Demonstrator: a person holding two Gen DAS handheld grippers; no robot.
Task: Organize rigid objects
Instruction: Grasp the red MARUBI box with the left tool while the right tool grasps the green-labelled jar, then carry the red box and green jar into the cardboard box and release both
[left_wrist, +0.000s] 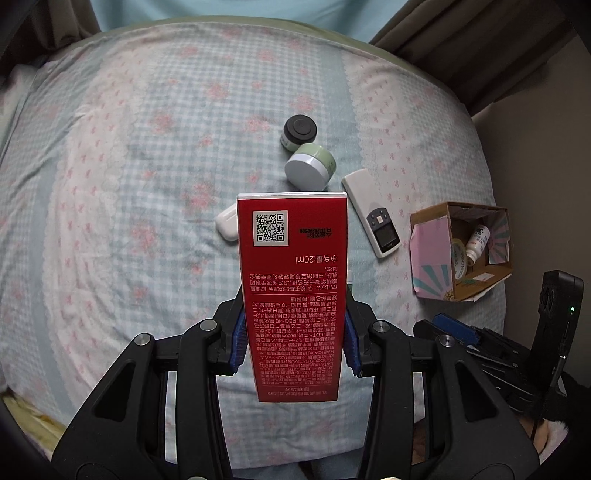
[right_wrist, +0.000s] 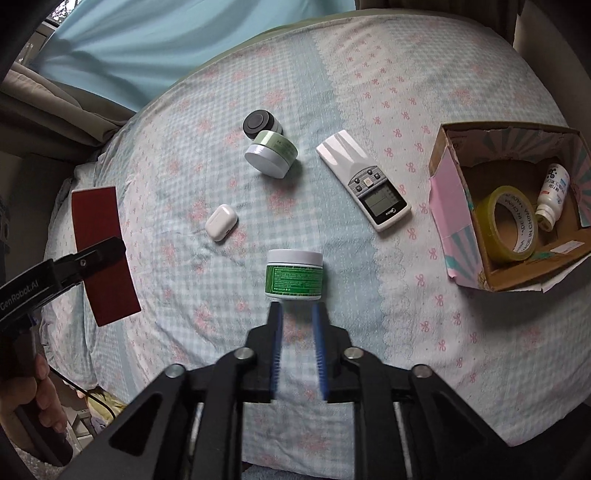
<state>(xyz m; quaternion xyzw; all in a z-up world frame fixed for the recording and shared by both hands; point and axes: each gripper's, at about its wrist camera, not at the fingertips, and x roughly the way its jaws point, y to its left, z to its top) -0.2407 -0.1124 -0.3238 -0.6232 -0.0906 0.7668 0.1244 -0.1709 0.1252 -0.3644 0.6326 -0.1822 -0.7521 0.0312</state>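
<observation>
Left hand-held gripper (left_wrist: 293, 332) pinches a red carton (left_wrist: 291, 295) between its blue pads, gripped across the narrow width at roughly mid-length; the carton's long axis runs forward along the fingers, and it is held clear of the bed. Right hand-held gripper (right_wrist: 298, 314) is spread and holds nothing; the gap between the fingers points at a green-labelled jar (right_wrist: 294, 275) lying on its side just ahead of the tips, white lid away from the gripper, not touching as far as can be judged. The destination appears to be the open cardboard box (right_wrist: 448, 177), well to the right of both grippers and nearer the right one; it already contains a roll of yellow tape (right_wrist: 506, 225) and a small white bottle (right_wrist: 553, 197). To box the carton, the left gripper would have to carry it rightward across the right gripper's workspace. Loose on the bed: a white remote control (right_wrist: 364, 177), a white earbud case (right_wrist: 221, 222), a pale green jar (right_wrist: 271, 155) touching a black-lidded jar (right_wrist: 260, 123). The surface is a bed sheet (right_wrist: 369, 74) in blue check with pink flowers, soft and slightly rumpled. Curtains hang beyond the bed.
</observation>
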